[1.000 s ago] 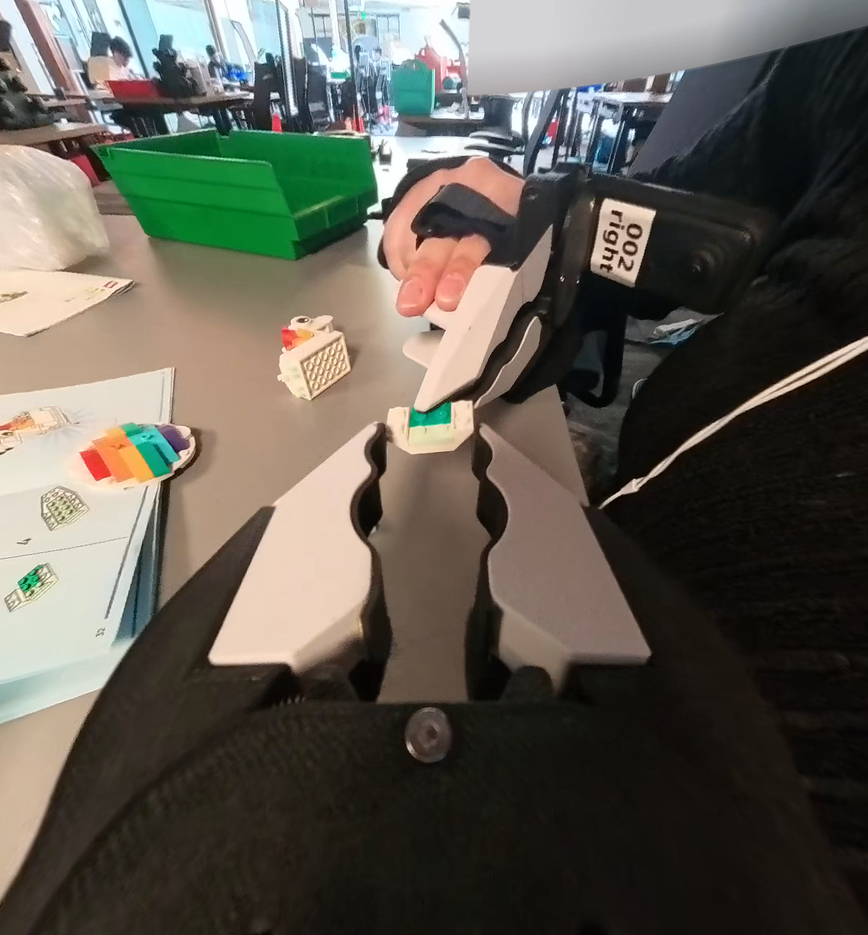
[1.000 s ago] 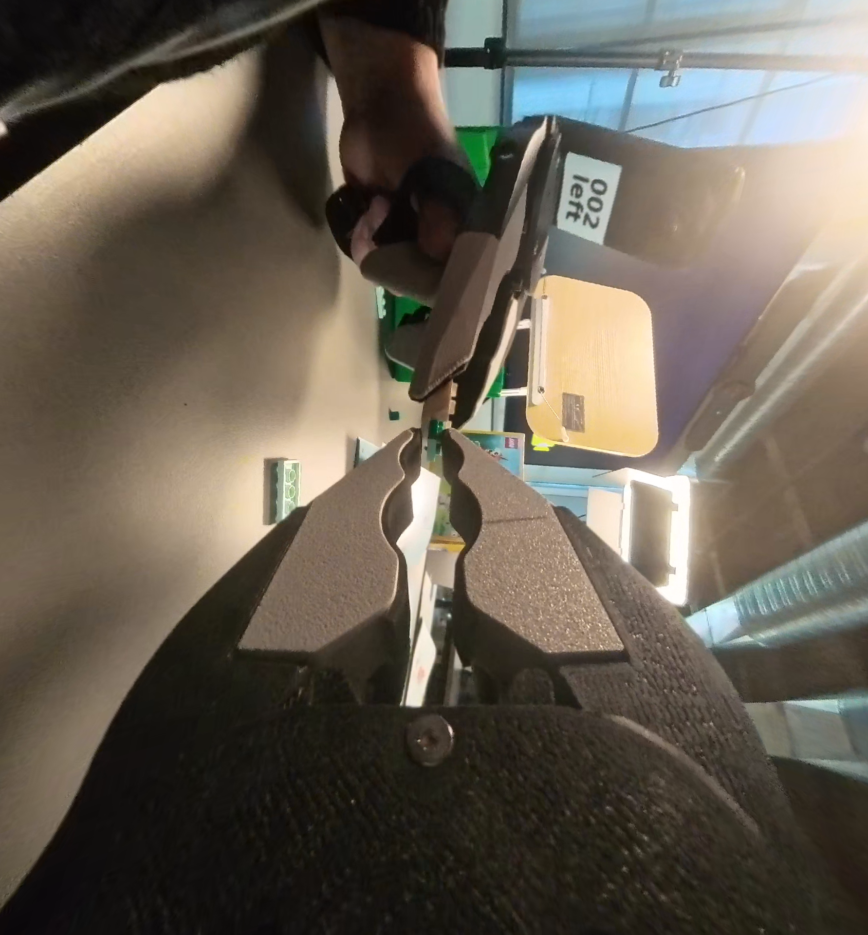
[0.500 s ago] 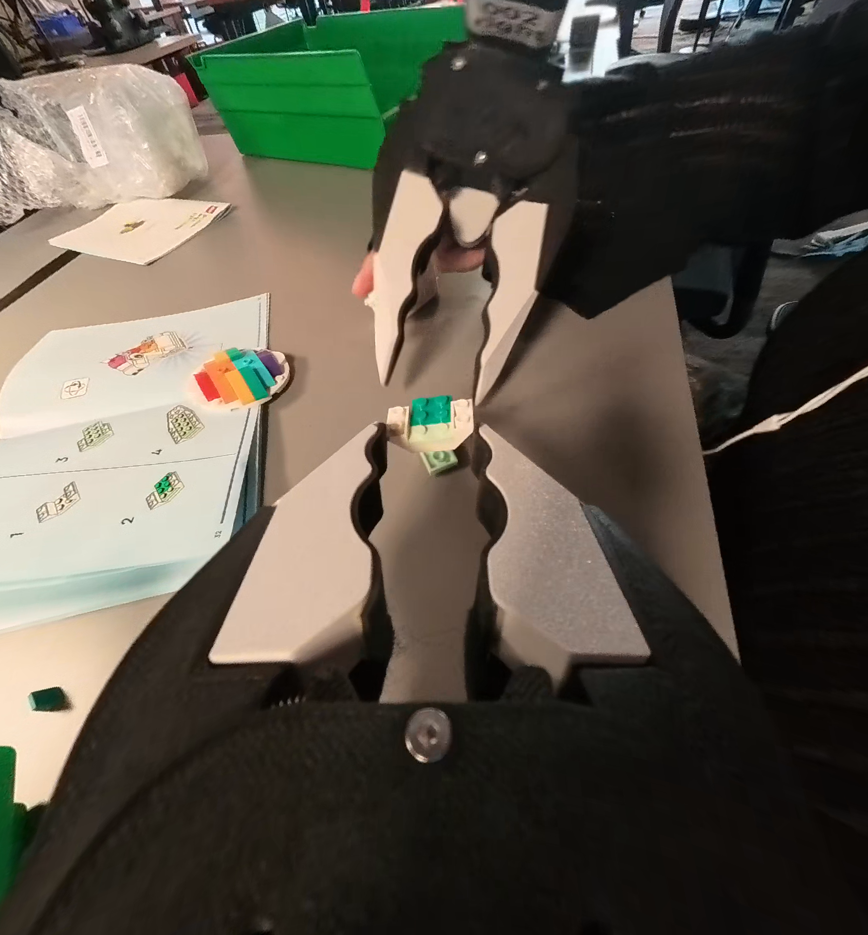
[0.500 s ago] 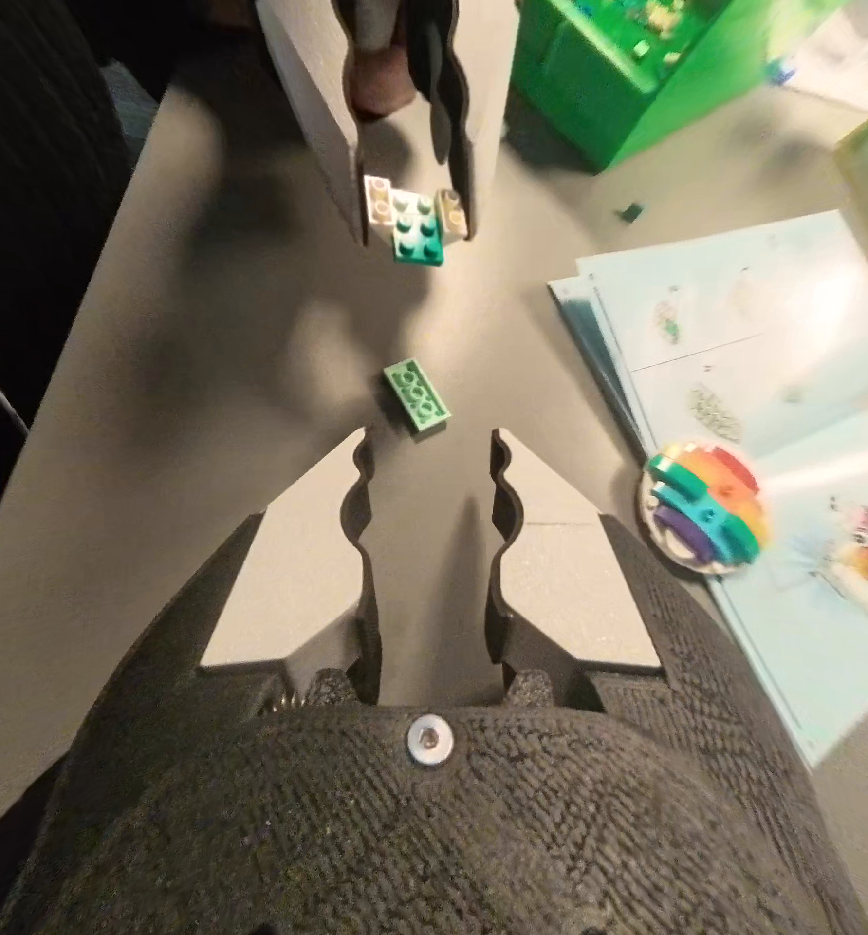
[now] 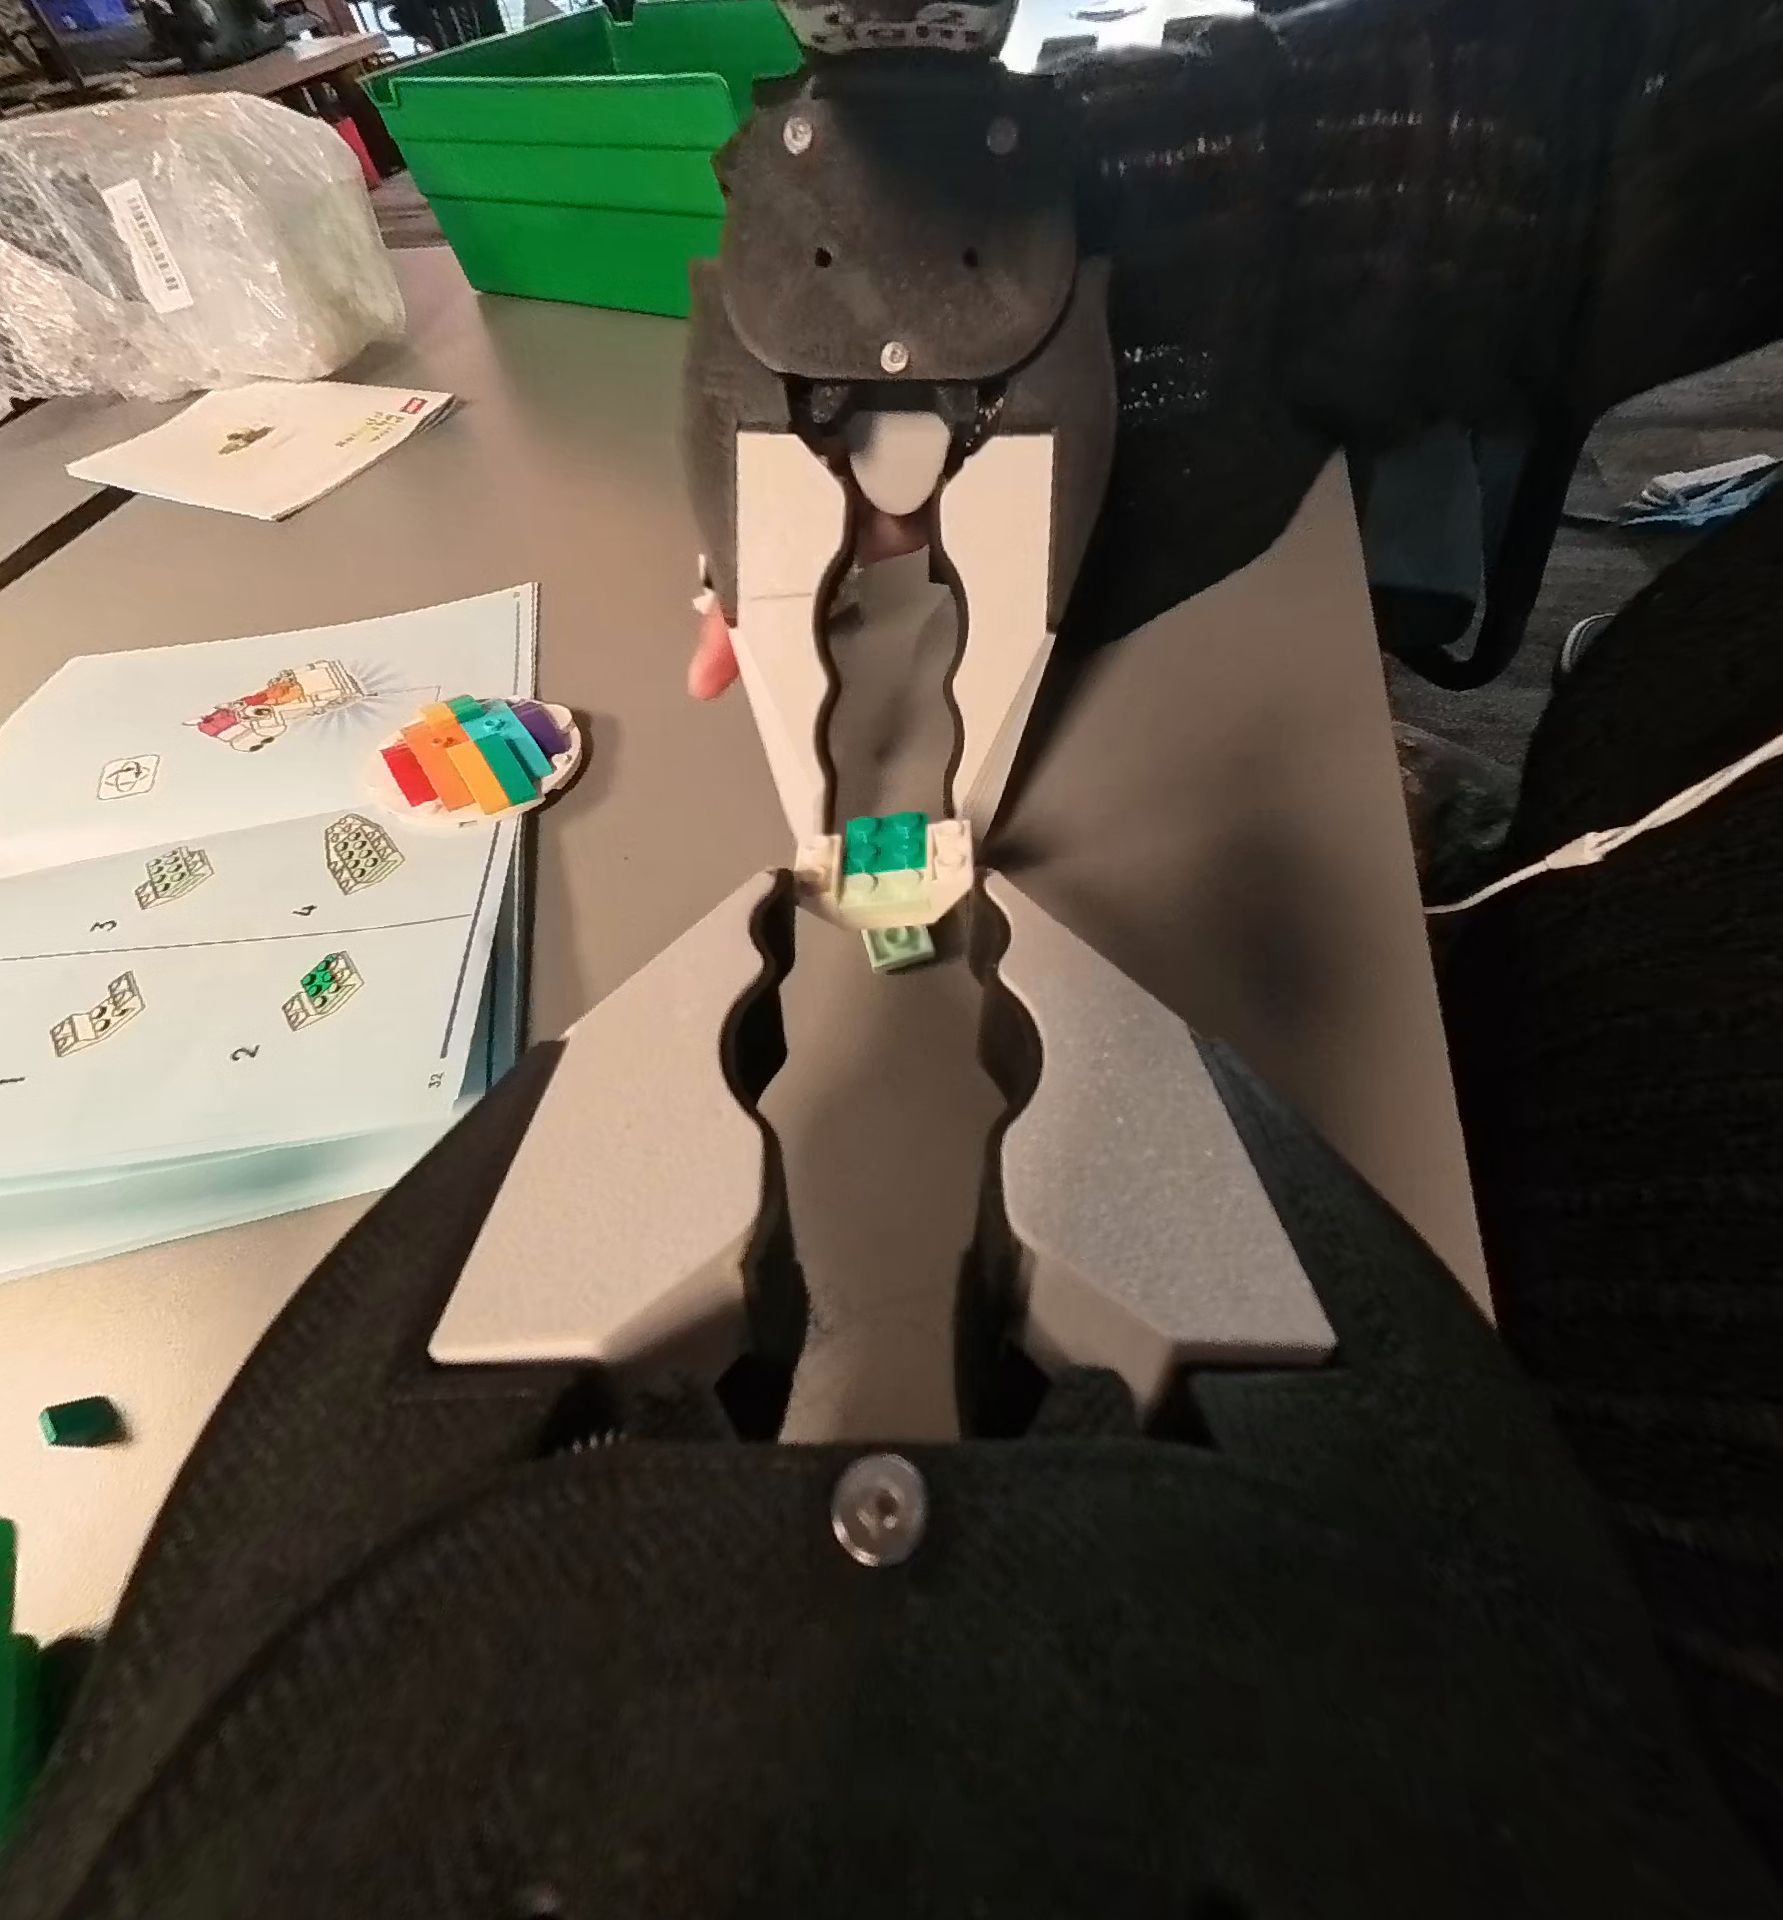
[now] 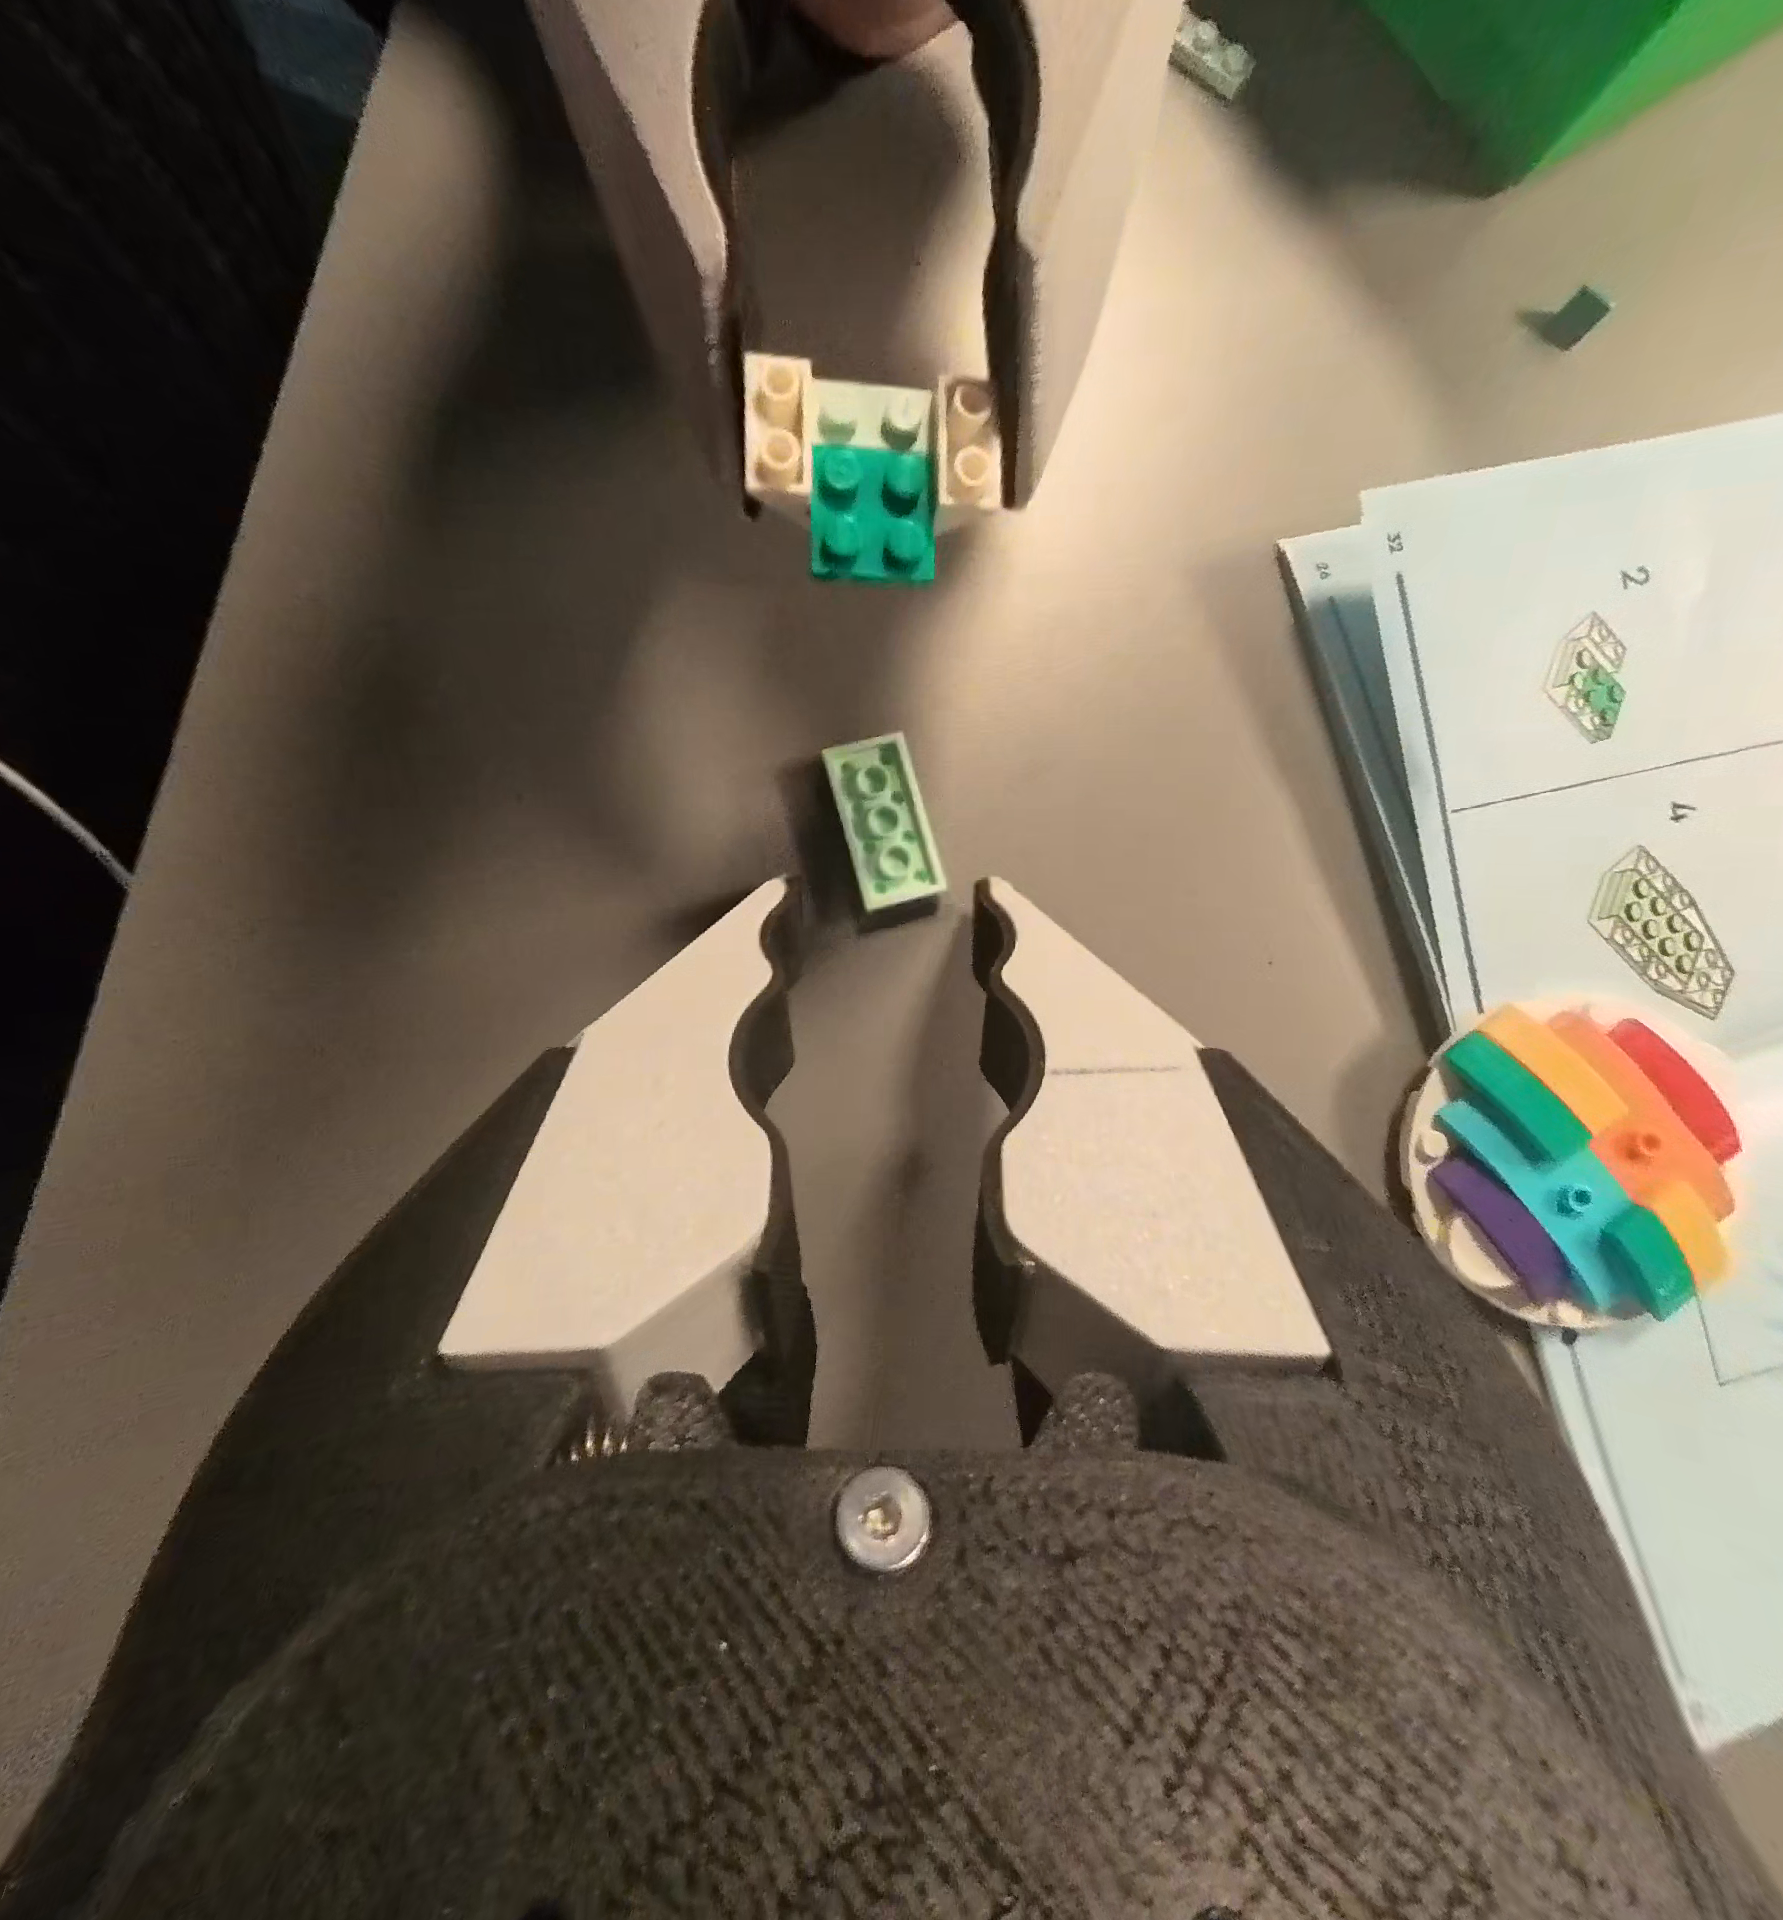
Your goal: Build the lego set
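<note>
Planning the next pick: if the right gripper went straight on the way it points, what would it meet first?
Probably the light green brick lying on the table, just ahead of the open right gripper. Beyond it is the white-and-green assembly held by the left gripper; heights are unclear.

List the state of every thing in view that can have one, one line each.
Left gripper: shut on the brick assembly.
Right gripper: open, empty.
Brick assembly: held off the table, studs up.
Light green brick: loose on the table, studs down.
Instruction booklet: open.
Rainbow disc: resting on the booklet.
</note>
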{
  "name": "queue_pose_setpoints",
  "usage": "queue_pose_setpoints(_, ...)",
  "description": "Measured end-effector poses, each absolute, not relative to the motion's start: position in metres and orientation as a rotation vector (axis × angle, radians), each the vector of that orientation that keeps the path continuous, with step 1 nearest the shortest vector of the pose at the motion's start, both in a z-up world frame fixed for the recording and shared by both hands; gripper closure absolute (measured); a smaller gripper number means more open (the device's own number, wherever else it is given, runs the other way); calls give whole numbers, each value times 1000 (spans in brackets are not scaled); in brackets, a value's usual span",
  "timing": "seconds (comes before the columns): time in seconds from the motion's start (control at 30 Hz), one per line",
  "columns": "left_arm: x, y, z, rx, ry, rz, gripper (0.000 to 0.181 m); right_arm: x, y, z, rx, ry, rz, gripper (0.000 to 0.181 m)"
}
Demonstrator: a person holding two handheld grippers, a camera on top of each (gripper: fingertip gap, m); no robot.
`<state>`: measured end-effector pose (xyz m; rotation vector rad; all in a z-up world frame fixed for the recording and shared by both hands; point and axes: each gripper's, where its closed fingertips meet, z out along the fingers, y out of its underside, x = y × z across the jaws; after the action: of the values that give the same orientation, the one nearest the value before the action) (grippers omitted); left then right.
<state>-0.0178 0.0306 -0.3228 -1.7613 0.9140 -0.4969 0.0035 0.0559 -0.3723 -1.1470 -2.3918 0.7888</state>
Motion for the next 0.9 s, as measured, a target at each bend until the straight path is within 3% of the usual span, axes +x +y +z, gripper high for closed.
queue_pose_setpoints(0.17, -16, 29, -324, -1764, 930, -498, 149, 1, 50, -373, -1170, -2408, 857, 151)
queue_pose_setpoints(0.33, -17, 29, -326, -1779, 925, -500, 149, -3, 58, -371, -1046, -2402, 704, 167)
queue_pose_setpoints(0.43, -22, 32, -327, -1807, 883, -507, 149, -11, 73, -353, -655, -2273, 323, 168)
queue_pose_setpoints(0.63, -22, 33, -325, -1820, 839, -566, 149, -2, 87, -346, 558, -1993, -756, 167)
queue_pose_setpoints(0.9, -20, 33, -330, -1838, 862, -557, 149, 36, 66, -365, 1002, -2055, -708, 167)
